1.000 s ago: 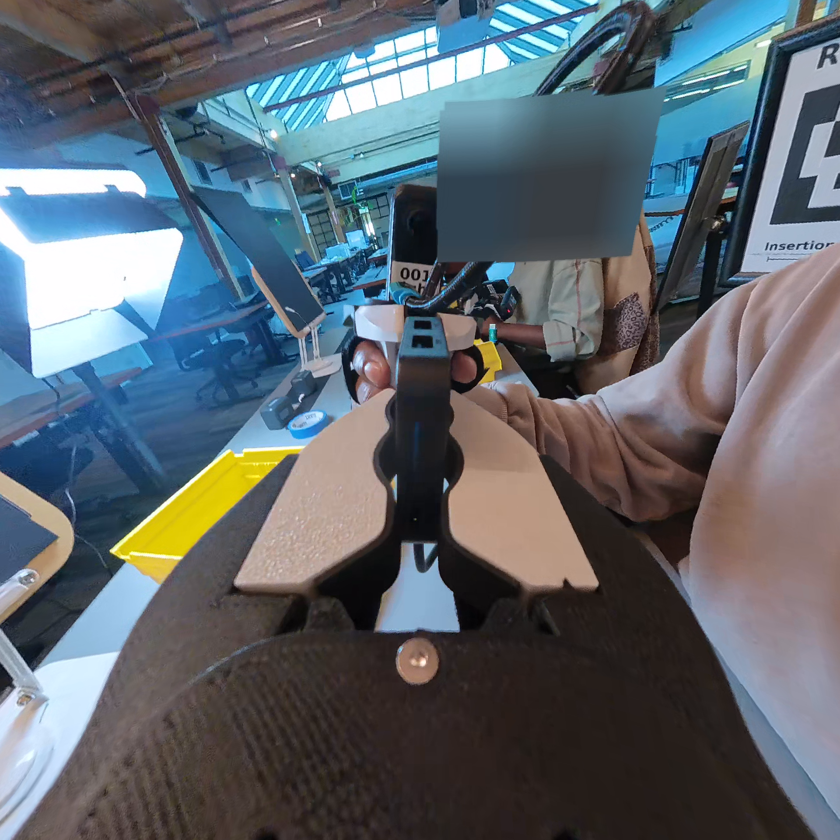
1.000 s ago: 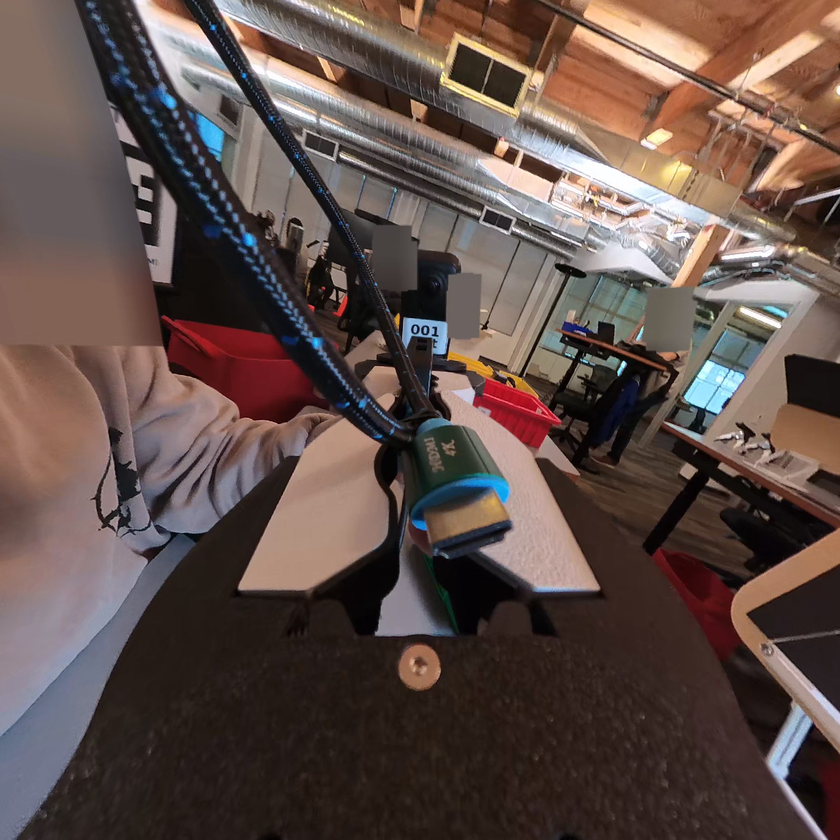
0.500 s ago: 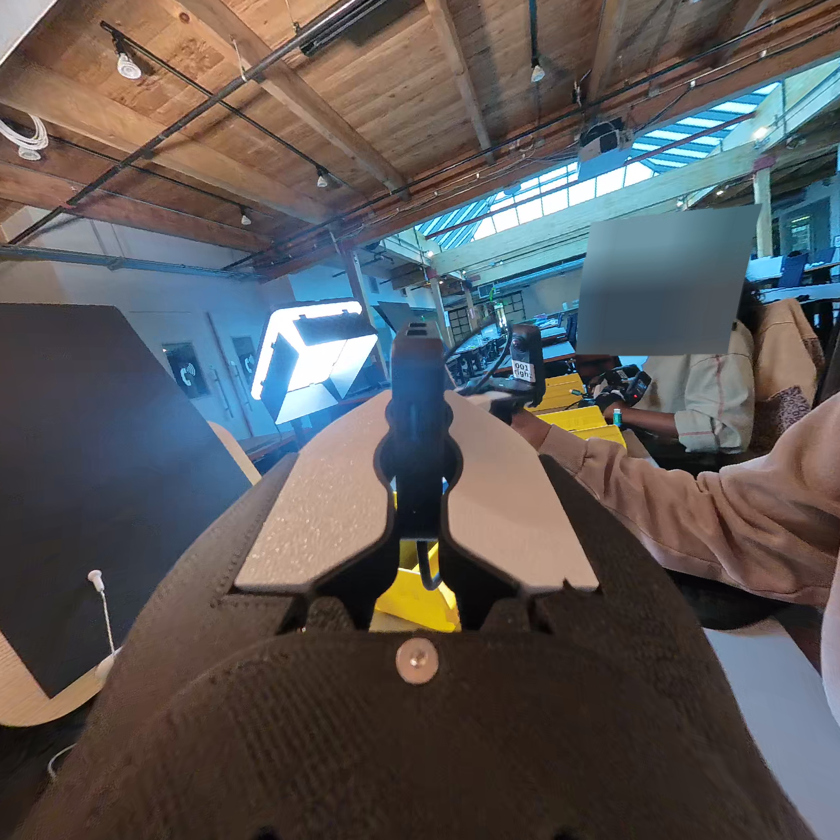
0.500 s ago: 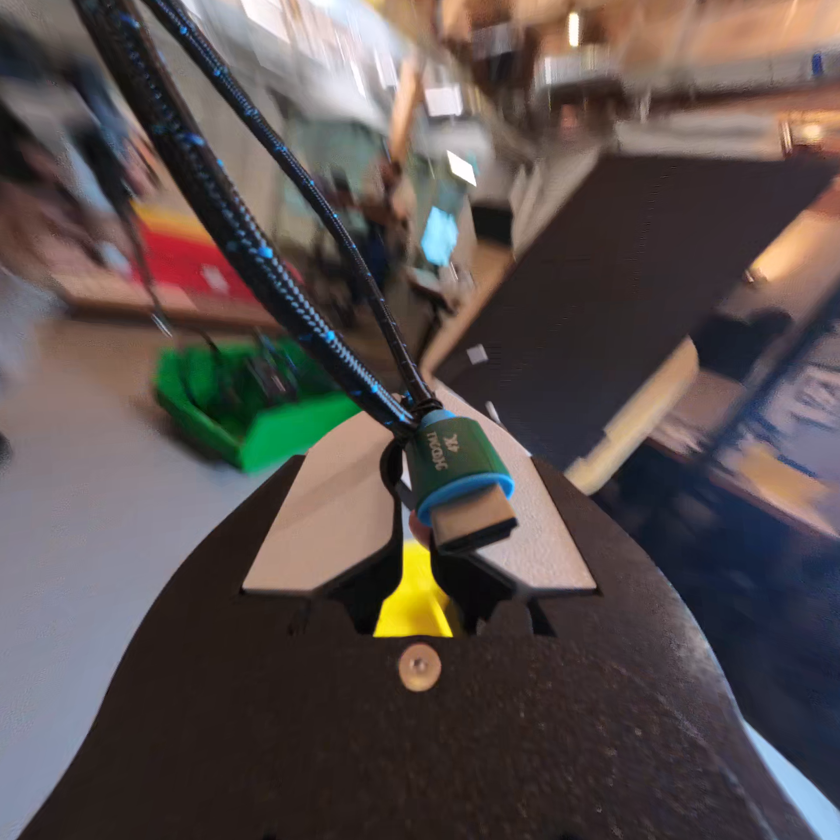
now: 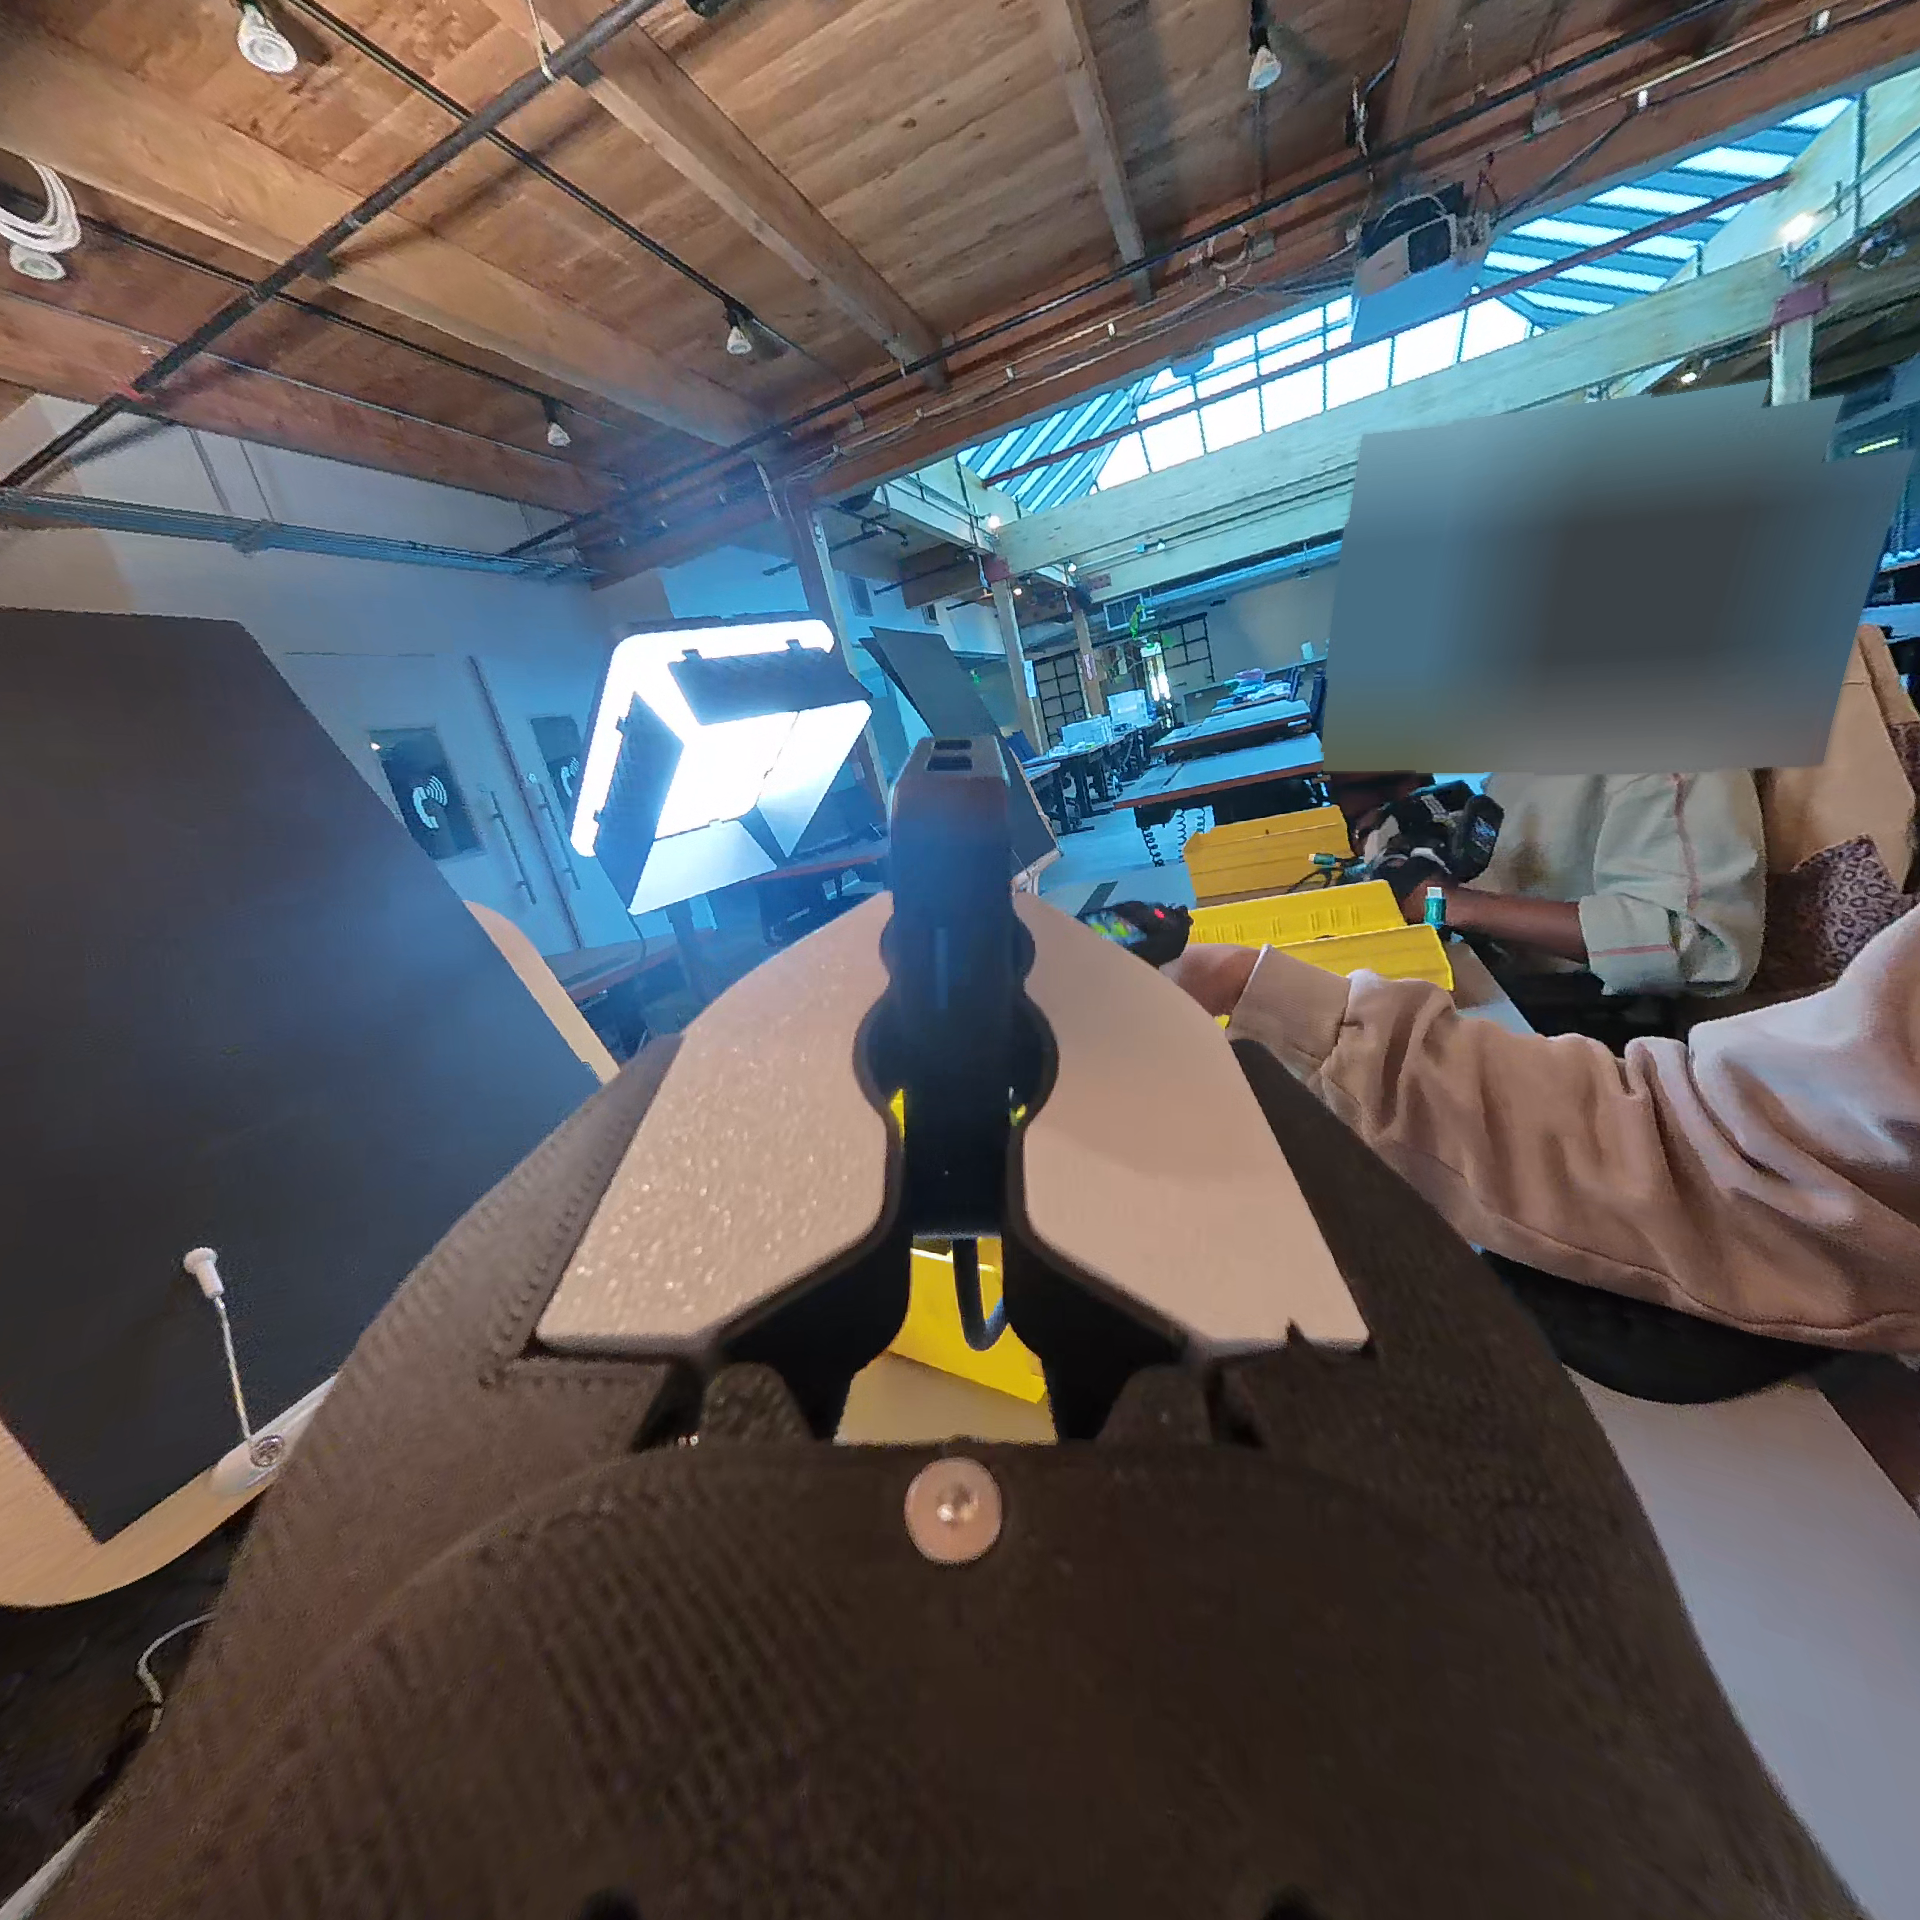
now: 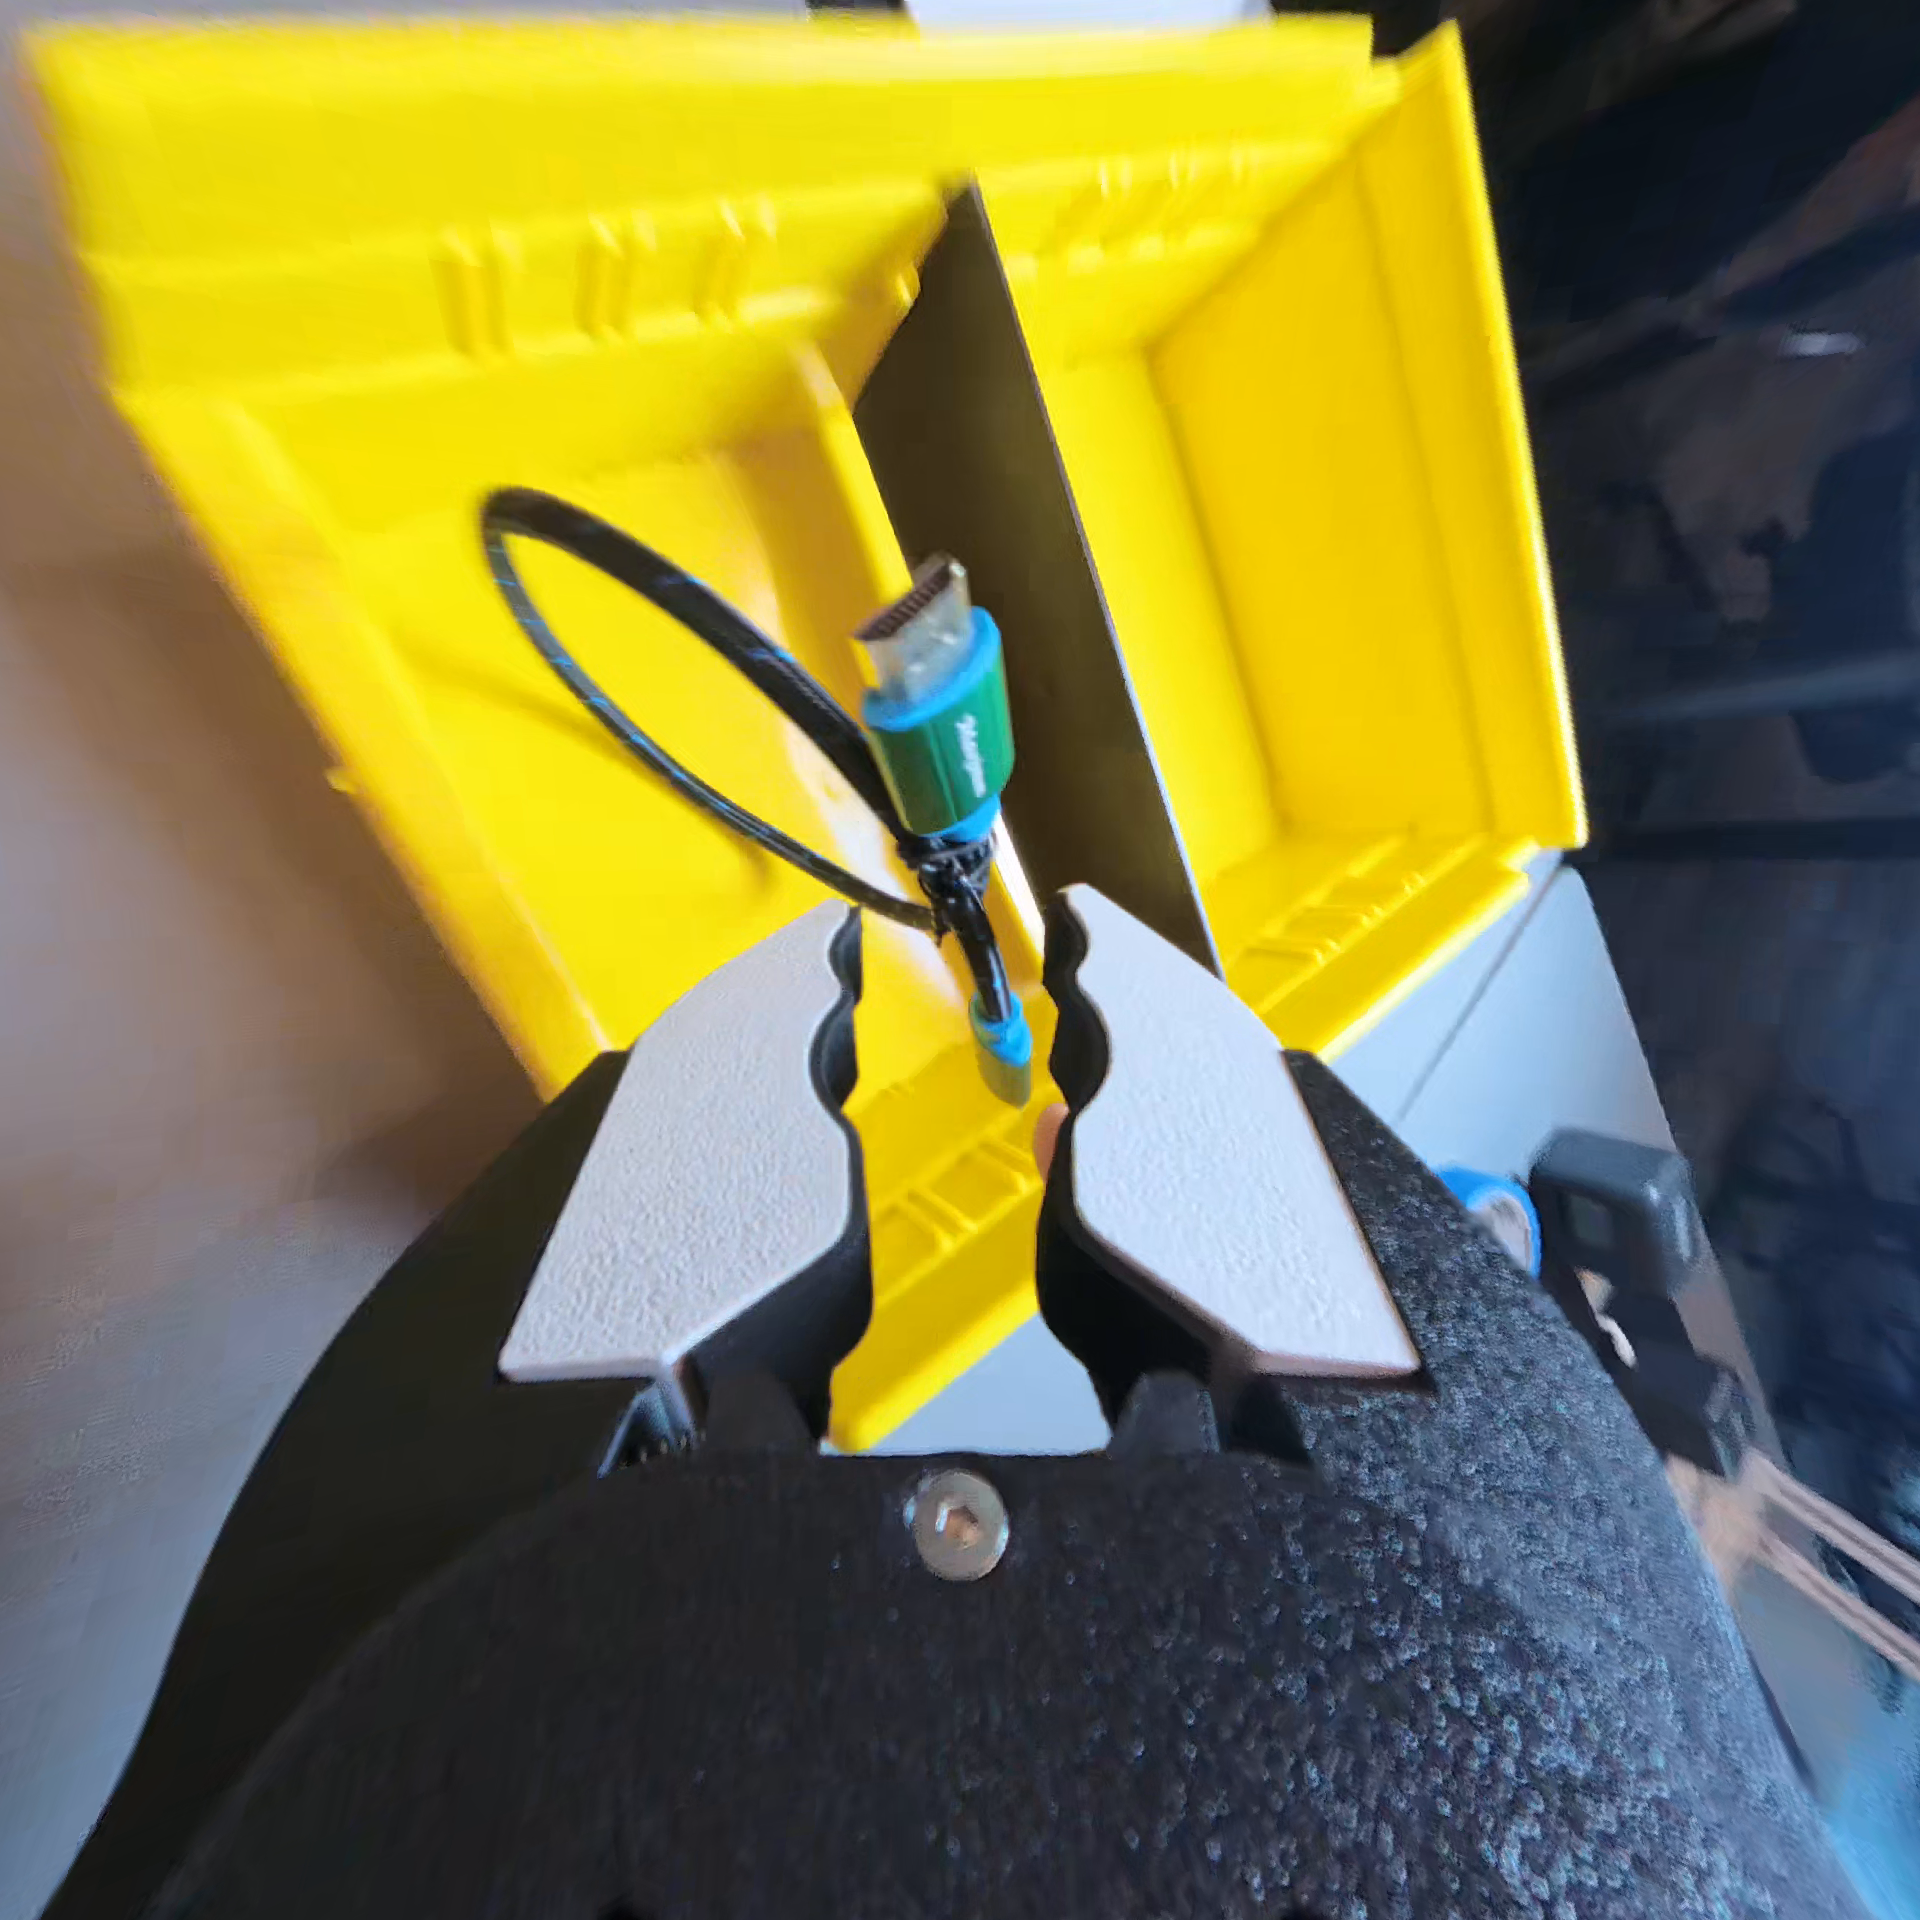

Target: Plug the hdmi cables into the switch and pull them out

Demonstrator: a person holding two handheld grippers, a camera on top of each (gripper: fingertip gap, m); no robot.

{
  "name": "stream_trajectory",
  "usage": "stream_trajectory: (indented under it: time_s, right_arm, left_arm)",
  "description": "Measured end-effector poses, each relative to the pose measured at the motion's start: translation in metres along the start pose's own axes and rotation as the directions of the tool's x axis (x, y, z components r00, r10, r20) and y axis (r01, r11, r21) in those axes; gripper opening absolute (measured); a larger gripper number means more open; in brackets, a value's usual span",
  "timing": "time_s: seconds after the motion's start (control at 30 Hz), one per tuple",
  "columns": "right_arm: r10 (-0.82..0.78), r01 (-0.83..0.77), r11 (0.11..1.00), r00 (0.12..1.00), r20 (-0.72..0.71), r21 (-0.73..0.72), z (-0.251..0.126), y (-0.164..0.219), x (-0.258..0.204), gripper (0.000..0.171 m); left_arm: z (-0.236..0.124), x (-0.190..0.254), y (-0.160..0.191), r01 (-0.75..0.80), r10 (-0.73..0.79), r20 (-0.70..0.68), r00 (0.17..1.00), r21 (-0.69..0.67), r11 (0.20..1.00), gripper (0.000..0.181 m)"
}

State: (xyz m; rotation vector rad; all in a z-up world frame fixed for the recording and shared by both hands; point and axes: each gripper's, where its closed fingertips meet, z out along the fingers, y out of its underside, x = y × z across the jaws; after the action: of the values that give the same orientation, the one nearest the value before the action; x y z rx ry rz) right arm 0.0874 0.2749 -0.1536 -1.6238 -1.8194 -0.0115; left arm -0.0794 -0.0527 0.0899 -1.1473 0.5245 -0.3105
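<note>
The right wrist view is smeared by motion, so the far rim of the yellow plastic divided bin (image 6: 1351,540) and the dark surroundings at right are hard to make out. In the left wrist view the lower end of the black box-shaped switch (image 5: 951,997) is hidden between the pads, and only a short black lead shows under it.

The left hand-held gripper (image 5: 951,1039) is clamped on the switch, which stands upright with its long axis running along the fingers; its top end, with two small slots, points up and away towards a lit studio lamp (image 5: 717,779). A large black panel (image 5: 187,987) stands close at left, and a beige sleeve (image 5: 1558,1122) reaches across at right.

The right hand-held gripper (image 6: 951,997) has its pads apart, above the bin's left compartment. The braided black-and-blue hdmi cable (image 6: 665,623) loops in that compartment. One green-and-blue plug (image 6: 935,717) points up and away, its metal tip free. The other plug (image 6: 1003,1049) lies in the gap between the pads; whether it touches either pad cannot be told. A dark divider (image 6: 1039,582) splits the bin, and the right compartment is open room. The grey worktop (image 6: 1507,1039) shows beyond the bin's right edge.
</note>
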Motion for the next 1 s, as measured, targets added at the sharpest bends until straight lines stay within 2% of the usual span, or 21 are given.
stream_trajectory:
  time_s: [0.07,0.13,0.23,0.3,0.43,0.57,0.7,0.77,0.87,1.0]
  right_arm:
    - [0.000,-0.003,0.994,1.000,0.023,0.112,-0.022,-0.021,-0.005,0.034]
    - [-0.024,0.016,0.956,0.999,0.026,0.291,-0.055,-0.055,-0.012,0.035]
    - [-0.097,0.046,0.813,0.994,0.057,0.581,-0.115,-0.111,-0.038,0.036]
    - [-0.172,0.059,0.701,0.981,0.087,0.711,-0.146,-0.137,-0.062,0.032]
    - [-0.308,0.044,0.538,0.940,0.148,0.842,-0.184,-0.169,-0.109,0.029]
    - [-0.391,-0.047,0.386,0.896,0.210,0.921,-0.219,-0.188,-0.140,0.027]
    - [-0.431,-0.024,0.418,0.875,0.221,0.908,-0.209,-0.192,-0.157,0.026]
    - [-0.455,-0.020,0.425,0.859,0.233,0.905,-0.205,-0.191,-0.163,0.017]
    - [-0.482,-0.007,0.429,0.844,0.236,0.903,-0.204,-0.188,-0.166,0.014]
    - [-0.438,0.044,0.429,0.883,0.165,0.902,-0.208,-0.179,-0.142,0.014]
  left_arm:
    - [0.003,0.002,0.004,0.003,-0.003,-0.014,1.000,-0.006,1.000,0.014]
    - [0.007,0.004,0.008,0.014,-0.014,-0.034,0.999,-0.008,1.000,0.014]
    - [0.015,0.009,0.019,0.033,-0.035,-0.063,0.997,-0.029,0.999,0.015]
    - [0.023,0.017,0.030,0.034,-0.039,-0.097,0.995,-0.055,0.998,0.015]
    - [0.046,0.040,0.058,0.020,-0.043,-0.180,0.983,-0.131,0.991,0.015]
    - [0.063,0.061,0.090,-0.025,-0.031,-0.246,0.969,-0.220,0.975,0.014]
    - [0.071,0.075,0.109,-0.060,-0.020,-0.286,0.958,-0.269,0.961,0.014]
    - [0.073,0.080,0.115,-0.080,-0.009,-0.300,0.954,-0.283,0.956,0.014]
    - [0.073,0.081,0.117,-0.082,-0.011,-0.308,0.951,-0.285,0.955,0.015]
    - [0.074,0.066,0.105,-0.064,0.010,-0.230,0.973,-0.230,0.971,0.019]
